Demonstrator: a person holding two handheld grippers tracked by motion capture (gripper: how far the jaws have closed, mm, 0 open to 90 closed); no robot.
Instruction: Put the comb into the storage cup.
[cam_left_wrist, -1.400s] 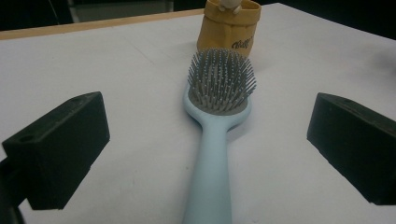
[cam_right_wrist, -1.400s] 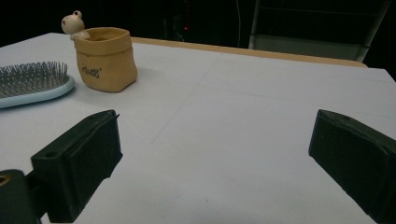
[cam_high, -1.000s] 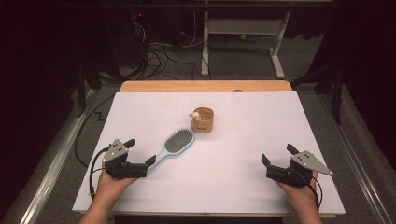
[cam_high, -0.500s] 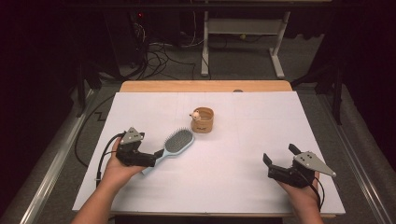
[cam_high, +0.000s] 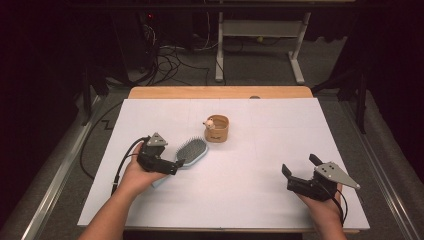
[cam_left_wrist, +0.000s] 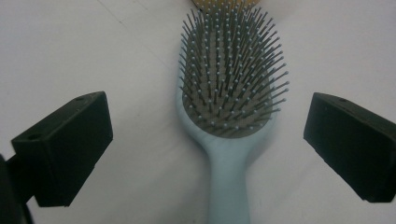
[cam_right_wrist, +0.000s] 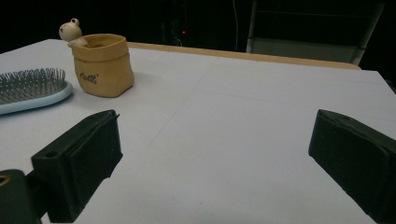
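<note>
The white table cover (cam_high: 250, 200) is evenly and brightly lit from above, while the room behind it falls into near darkness. Shadows on the cover are soft and short; a faint one lies under the hairbrush (cam_left_wrist: 229, 93) in the left gripper view. That view is sharp on the bristles, with its black jaws at the lower corners slightly soft. The right gripper view is dimmer and a little grainy, its near jaws blurred, the small tan pot (cam_right_wrist: 100, 65) fairly clear. No strong glare appears anywhere.

Pale-blue hairbrush (cam_left_wrist: 227, 154), tan pot (cam_high: 217, 129)
</note>
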